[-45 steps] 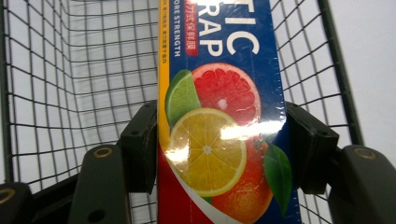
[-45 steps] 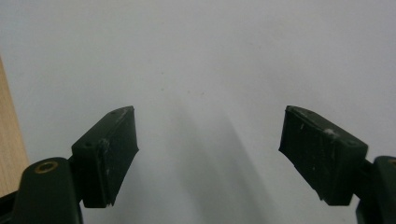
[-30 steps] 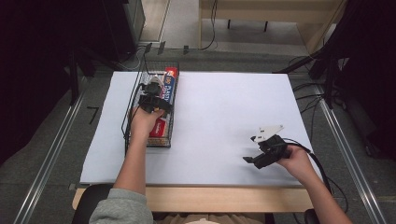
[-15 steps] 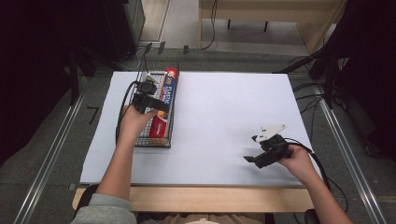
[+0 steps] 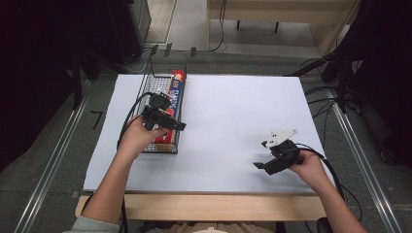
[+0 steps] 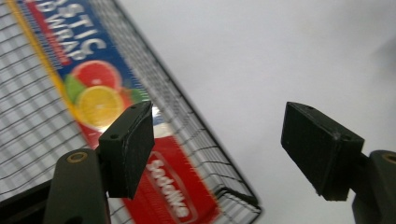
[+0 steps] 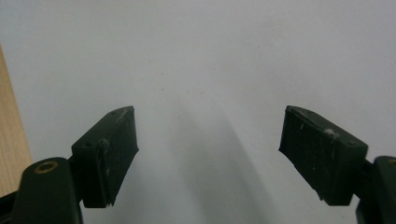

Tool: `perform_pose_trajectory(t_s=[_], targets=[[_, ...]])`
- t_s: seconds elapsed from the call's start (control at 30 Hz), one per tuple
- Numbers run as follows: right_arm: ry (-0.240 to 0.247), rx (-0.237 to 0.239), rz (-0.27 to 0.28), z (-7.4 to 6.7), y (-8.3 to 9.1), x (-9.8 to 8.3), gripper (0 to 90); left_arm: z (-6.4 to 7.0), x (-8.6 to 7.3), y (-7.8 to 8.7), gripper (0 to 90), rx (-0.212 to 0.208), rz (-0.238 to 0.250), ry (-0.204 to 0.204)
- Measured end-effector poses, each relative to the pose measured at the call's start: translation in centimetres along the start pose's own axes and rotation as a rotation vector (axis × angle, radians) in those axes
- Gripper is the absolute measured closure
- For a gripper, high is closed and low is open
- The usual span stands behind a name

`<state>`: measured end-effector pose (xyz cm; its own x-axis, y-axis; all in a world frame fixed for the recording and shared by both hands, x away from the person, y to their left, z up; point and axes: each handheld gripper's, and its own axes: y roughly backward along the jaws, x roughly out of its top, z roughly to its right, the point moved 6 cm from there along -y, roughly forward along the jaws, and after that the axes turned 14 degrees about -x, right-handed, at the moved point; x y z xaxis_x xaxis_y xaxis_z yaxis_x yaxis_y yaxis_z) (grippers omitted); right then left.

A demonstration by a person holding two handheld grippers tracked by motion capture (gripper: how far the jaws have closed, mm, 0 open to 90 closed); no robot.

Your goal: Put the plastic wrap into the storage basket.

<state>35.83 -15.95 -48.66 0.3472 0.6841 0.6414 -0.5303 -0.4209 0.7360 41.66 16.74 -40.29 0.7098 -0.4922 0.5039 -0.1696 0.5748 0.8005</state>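
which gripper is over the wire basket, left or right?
The left gripper: it hangs open above the wire basket holding the plastic wrap box. The right gripper, also open, is over bare white table cover.

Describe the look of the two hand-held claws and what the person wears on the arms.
Both tools are black. The left claw trails a black cable that loops toward the wire basket. The right claw carries a pale three-cornered plate on top and a black cable running back past the wrist. Each has two blocky black pads on arms with a brass-coloured screw. A grey sleeve covers the left upper arm.
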Motion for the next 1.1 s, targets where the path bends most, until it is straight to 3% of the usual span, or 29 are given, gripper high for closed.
perform_pose_trajectory(t_s=[0.07,0.13,0.37,0.6,0.83,0.93,1.0,1.1], targets=[[0.001,0.0,0.001,0.0,0.0,0.0,19.6,1.0,-0.2,-0.3,24.9,-0.006,-0.009,-0.043],[0.0,0.001,0.006,0.0,0.1,0.0,19.6,2.0,-0.4,-0.4,24.5,-0.02,0.011,-0.079],[-0.002,0.005,0.01,0.0,0.1,0.1,19.6,4.5,-1.8,-1.7,24.4,-0.092,0.011,-0.142],[0.003,0.009,0.009,-0.1,0.1,0.0,19.6,6.4,-3.2,-3.0,24.0,-0.136,0.004,-0.21],[-0.009,0.023,0.023,-0.2,0.1,0.2,19.6,7.7,-4.2,-4.2,24.0,-0.177,0.03,-0.266],[-0.013,0.027,0.026,-0.3,0.0,0.3,19.6,8.4,-4.6,-4.9,23.6,-0.19,0.026,-0.308],[-0.018,0.03,0.026,-0.4,-0.1,0.3,19.6,8.6,-4.8,-5.2,23.0,-0.192,0.018,-0.318],[-0.014,0.033,0.02,-0.4,-0.1,0.2,19.6,8.8,-4.9,-5.7,22.8,-0.235,0.032,-0.292]])
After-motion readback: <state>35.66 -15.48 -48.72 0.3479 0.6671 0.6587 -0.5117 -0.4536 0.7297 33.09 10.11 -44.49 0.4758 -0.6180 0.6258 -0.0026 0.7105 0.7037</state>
